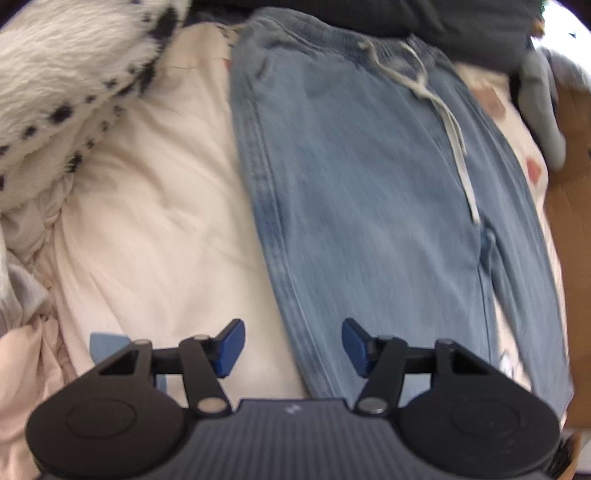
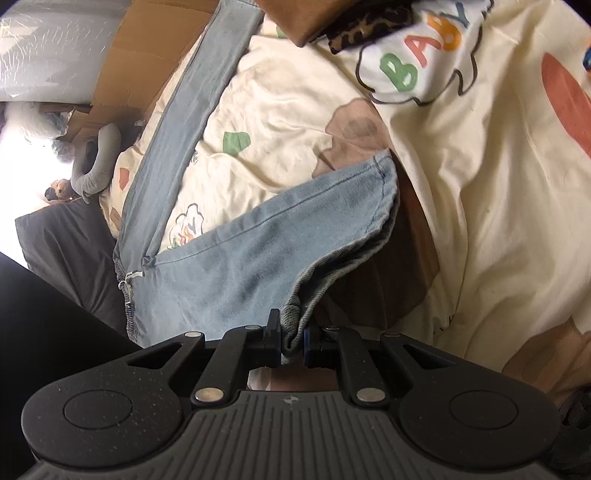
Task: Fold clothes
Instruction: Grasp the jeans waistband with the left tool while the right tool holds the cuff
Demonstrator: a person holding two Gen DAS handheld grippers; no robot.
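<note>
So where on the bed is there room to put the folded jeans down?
Bare cream quilt lies between the light-blue denim jeans and the fluffy white black-spotted blanket. It is crowded past the waistband, where dark clothes pile up.

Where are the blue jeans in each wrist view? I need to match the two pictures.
Left wrist: jeans lie flat from top centre to lower right, ahead of the open left tool.
Right wrist: jeans fill centre-left, hem pinched in the right tool.
Shared landmark: the cream printed quilt underneath.
</note>
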